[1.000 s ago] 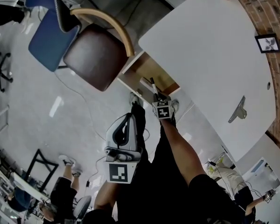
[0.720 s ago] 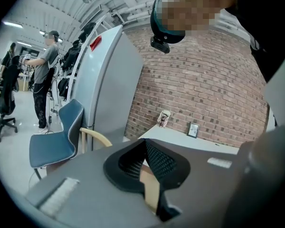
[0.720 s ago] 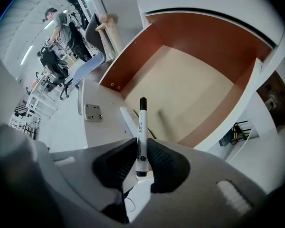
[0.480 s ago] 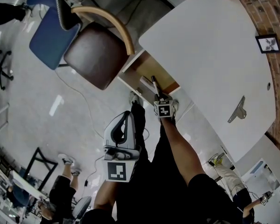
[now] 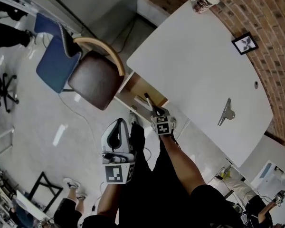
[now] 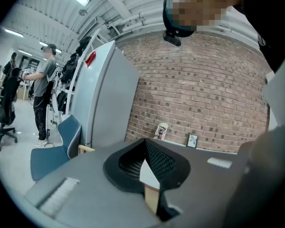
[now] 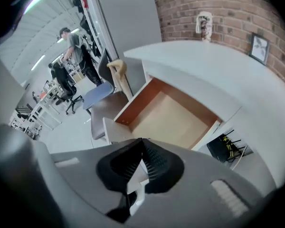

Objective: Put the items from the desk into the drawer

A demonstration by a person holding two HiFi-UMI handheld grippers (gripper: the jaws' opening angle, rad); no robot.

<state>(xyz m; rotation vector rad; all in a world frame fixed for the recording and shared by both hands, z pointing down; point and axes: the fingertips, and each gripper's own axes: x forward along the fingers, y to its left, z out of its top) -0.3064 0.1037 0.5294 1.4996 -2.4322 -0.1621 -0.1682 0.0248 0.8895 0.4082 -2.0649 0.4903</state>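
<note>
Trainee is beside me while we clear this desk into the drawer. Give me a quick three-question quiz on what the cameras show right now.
1. True or false: the drawer under the desk stands open.
2. What stands at the desk's far corner? A a laptop; B a cup; C a stapler.
3. Fill in: the picture frame stands before the ___ wall, and the metal clip lies further along the desk.
Key: 1 true; 2 B; 3 brick.
</note>
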